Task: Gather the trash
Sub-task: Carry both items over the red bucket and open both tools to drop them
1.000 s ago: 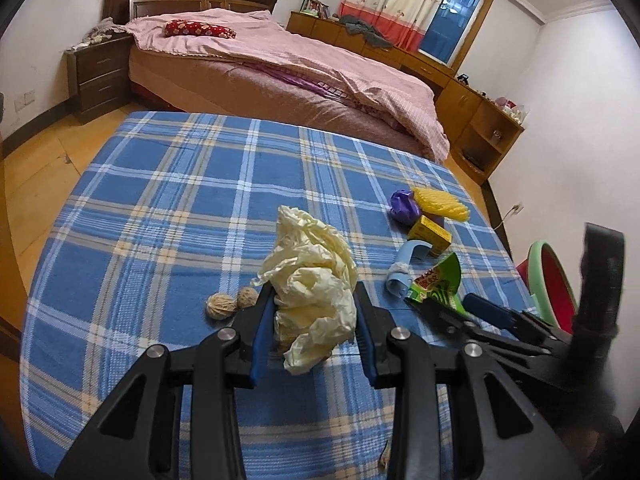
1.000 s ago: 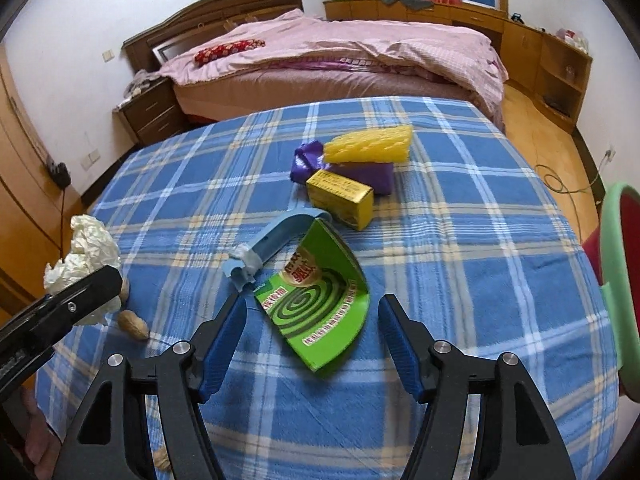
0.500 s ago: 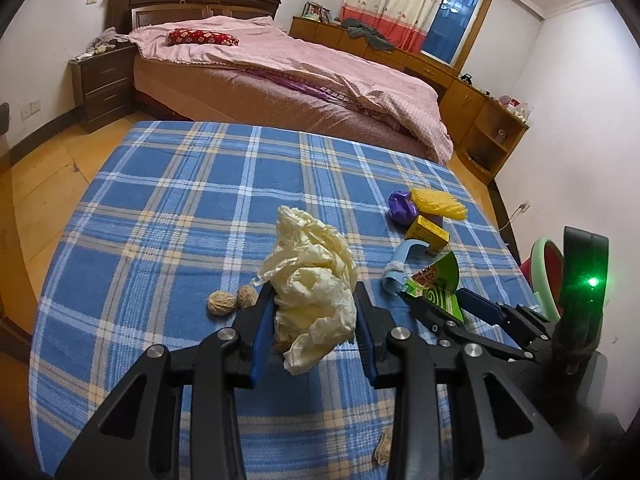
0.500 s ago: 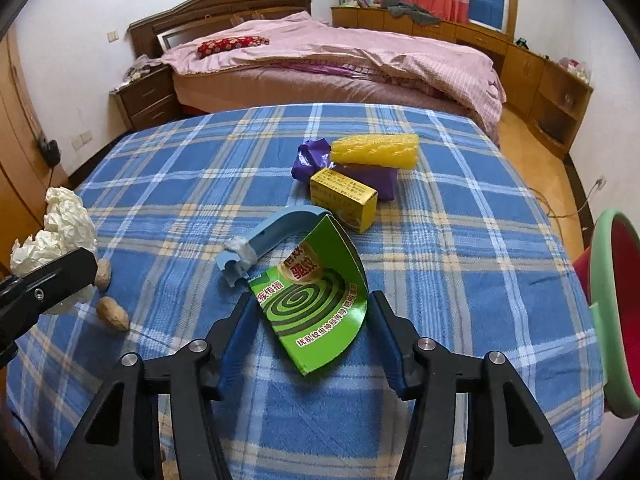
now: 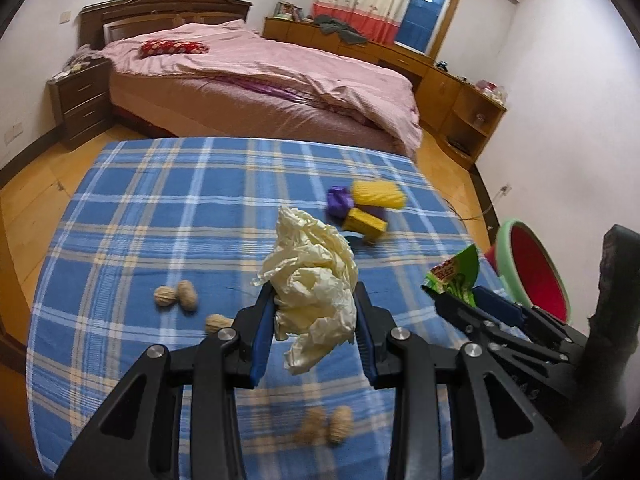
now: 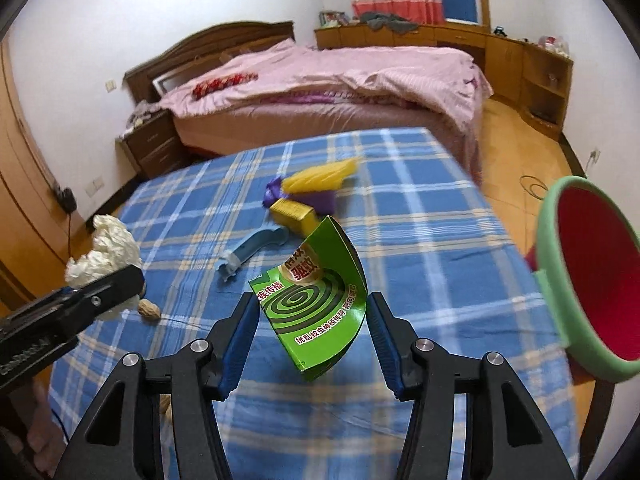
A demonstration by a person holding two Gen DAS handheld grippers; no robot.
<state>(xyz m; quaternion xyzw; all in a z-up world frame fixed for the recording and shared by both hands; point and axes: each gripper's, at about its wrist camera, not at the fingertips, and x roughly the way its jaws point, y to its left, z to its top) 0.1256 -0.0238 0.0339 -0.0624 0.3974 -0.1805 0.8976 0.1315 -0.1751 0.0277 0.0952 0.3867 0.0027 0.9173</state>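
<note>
Both loaded: left tool [image 5: 314, 332] pinches crumpled paper wad [image 5: 314, 280], right tool [image 6: 312, 336] clamps green carton [image 6: 316, 300], both lifted off bench [image 6: 420, 240], prob. headed for red bin [image 6: 592, 276] at right.

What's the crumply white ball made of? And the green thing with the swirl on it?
The crumpled ball looks like thin, matte tissue or soft paper: cream-white, full of sharp wrinkles and loose flaps. The green piece looks like glossy printed cardboard from a box: it holds a stiff curved bend, with clean cut edges and printed lettering.
</note>
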